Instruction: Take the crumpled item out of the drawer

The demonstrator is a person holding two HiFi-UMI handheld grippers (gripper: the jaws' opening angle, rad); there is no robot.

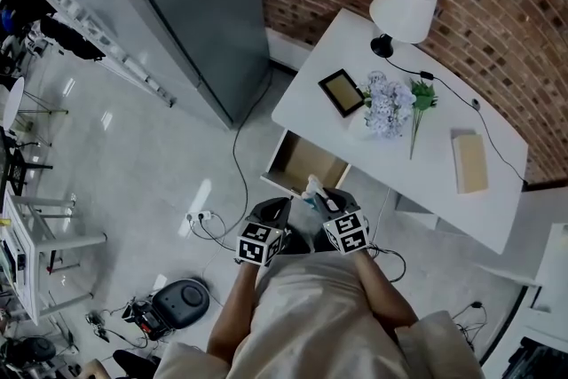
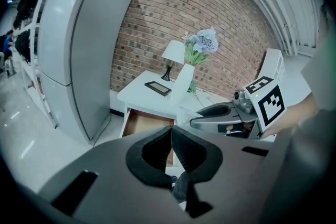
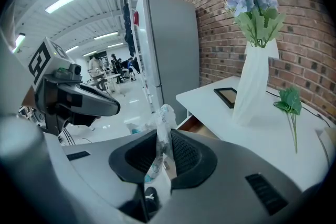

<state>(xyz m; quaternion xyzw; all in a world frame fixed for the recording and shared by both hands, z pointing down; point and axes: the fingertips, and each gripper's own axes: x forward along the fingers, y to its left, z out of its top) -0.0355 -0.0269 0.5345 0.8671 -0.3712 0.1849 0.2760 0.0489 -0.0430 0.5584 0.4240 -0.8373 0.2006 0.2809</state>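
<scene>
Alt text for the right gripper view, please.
The right gripper pinches a crumpled wrapper between its jaws, the open drawer just beyond. Behind, a white table holds a vase of flowers and a picture frame, before a brick wall.

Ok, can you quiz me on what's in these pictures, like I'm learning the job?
1. True or false: the brown wooden drawer under the white table is pulled out.
2. What is the right gripper pinching? A) a crumpled white plastic wrapper B) a green leafy sprig C) a black picture frame
3. Fill in: the left gripper has its jaws ____, with nothing between them.
Key: 1 true; 2 A; 3 closed.
</scene>
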